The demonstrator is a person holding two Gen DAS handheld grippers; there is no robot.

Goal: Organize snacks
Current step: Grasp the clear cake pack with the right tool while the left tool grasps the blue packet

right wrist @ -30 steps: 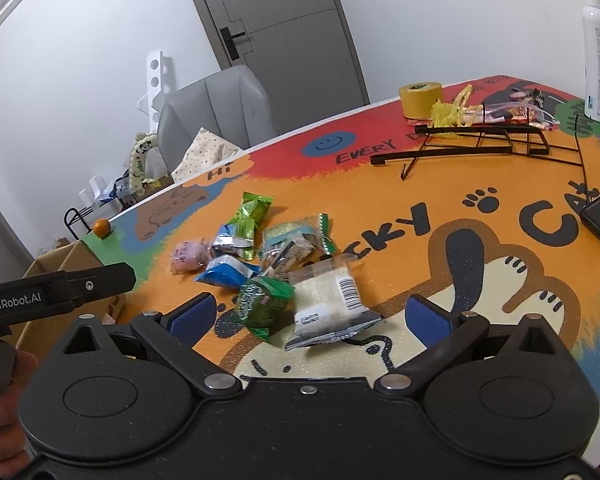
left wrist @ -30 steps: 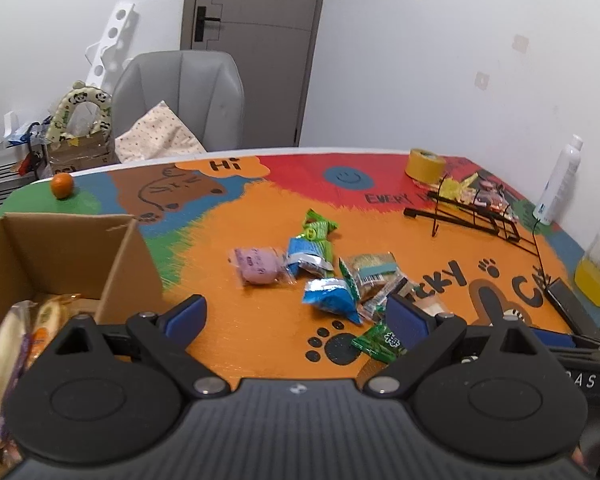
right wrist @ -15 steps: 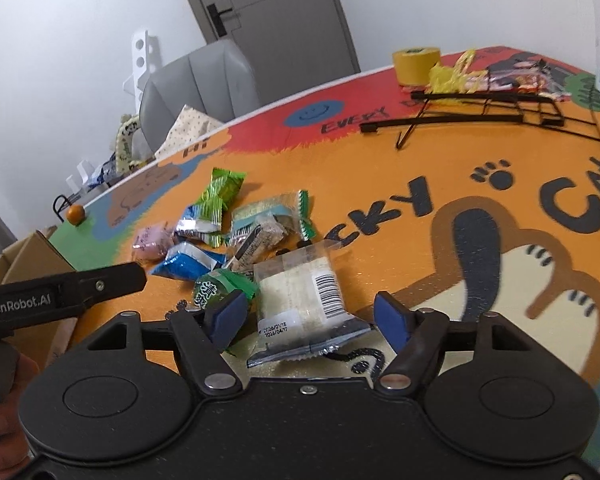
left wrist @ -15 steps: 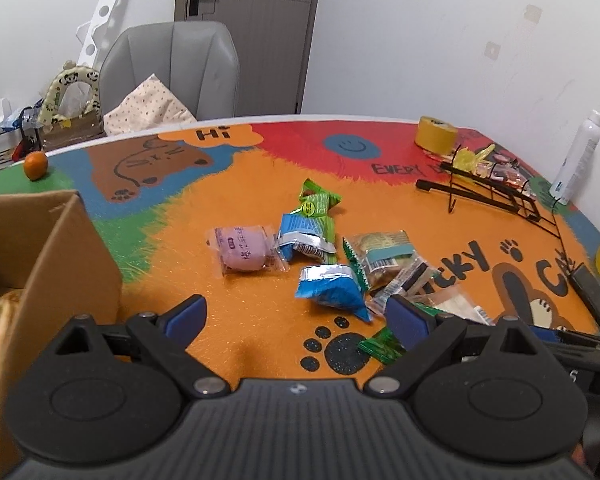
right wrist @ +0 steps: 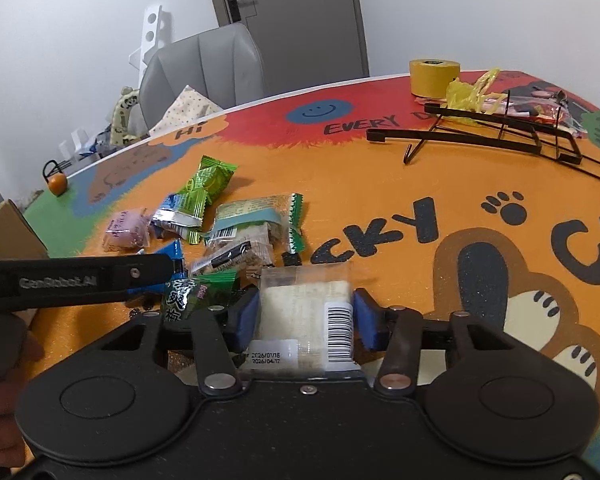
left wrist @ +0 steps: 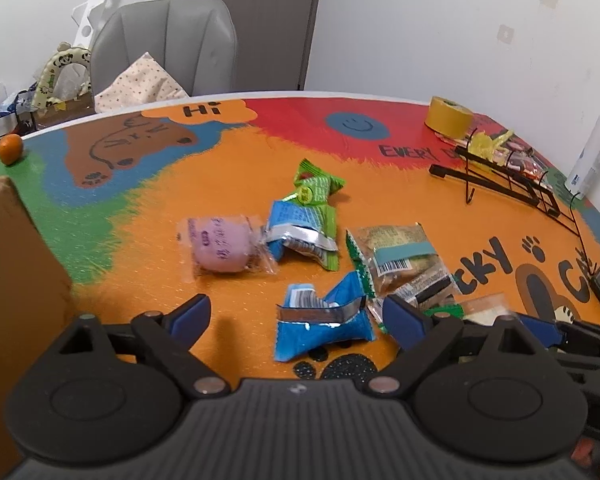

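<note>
My right gripper (right wrist: 306, 320) is shut on a clear-wrapped white cake packet (right wrist: 306, 304) low over the orange mat. My left gripper (left wrist: 296, 316) is open and empty, its fingers on either side of a blue snack packet (left wrist: 320, 328). A pink bun packet (left wrist: 222, 250), a blue-green packet (left wrist: 300, 236), a green packet (left wrist: 314, 190) and a brown biscuit packet (left wrist: 396, 256) lie ahead of it. A dark green packet (right wrist: 196, 294) lies left of the white packet. The cardboard box (left wrist: 8, 264) stands at the left.
A black wire rack (right wrist: 496, 136) with yellow wrappers and a yellow tape roll (right wrist: 434, 76) sit at the back right. A white bottle (left wrist: 592, 152) stands at the right edge. A small orange (left wrist: 10, 149) lies at the far left. A grey chair (left wrist: 164, 48) stands behind the table.
My right gripper moved down and closed on the white cake packet. My left gripper moved away from the box, right and forward, to straddle the blue packet.
</note>
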